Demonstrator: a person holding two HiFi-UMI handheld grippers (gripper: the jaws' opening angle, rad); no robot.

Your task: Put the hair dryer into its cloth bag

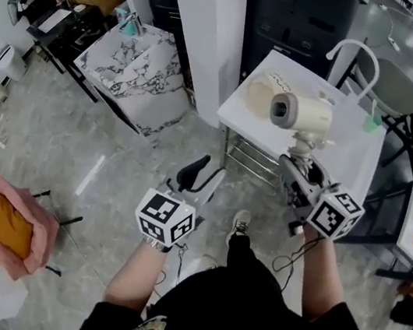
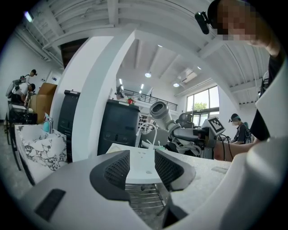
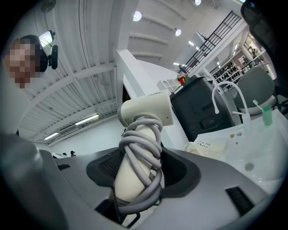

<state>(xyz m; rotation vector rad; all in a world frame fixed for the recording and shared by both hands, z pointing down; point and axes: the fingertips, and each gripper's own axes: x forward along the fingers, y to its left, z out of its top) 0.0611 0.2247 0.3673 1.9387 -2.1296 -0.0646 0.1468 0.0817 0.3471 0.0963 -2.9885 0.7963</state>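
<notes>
My right gripper point(image 1: 301, 157) is shut on the handle of a cream hair dryer point(image 1: 302, 114), whose grey cord point(image 3: 143, 148) is wound round that handle. The dryer stands upright above the front edge of a white table point(image 1: 350, 158), nozzle towards me. A cream cloth bag point(image 1: 263, 91) lies on that table just left of the dryer, and shows as the bag point(image 3: 210, 146) in the right gripper view. My left gripper point(image 1: 204, 169) hangs open and empty over the floor, short of the table. From the left gripper point(image 2: 141, 168), the dryer point(image 2: 161, 111) is seen to the right.
A white chair point(image 1: 398, 87) stands behind the table, and a small green bottle point(image 1: 373, 122) sits on the table. A white pillar point(image 1: 206, 34), a black cabinet point(image 1: 296, 14) and a marble-top table point(image 1: 132, 68) lie beyond. A pink cushion point(image 1: 3, 219) is at the far left.
</notes>
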